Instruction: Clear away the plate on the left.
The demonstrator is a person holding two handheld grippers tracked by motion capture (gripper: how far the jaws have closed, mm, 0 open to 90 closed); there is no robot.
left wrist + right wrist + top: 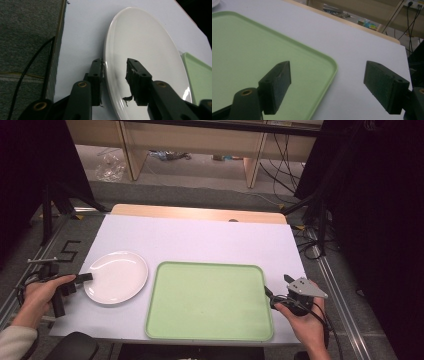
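White plate rim between left hand-held gripper jaws, parted, not clamping.

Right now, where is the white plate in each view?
High view: white plate sits at left on the table, beside the green tray.
Left gripper view: plate centre, its near rim between the left gripper jaws.
Right gripper view: a sliver at top left.
Shared landmark: the green tray.
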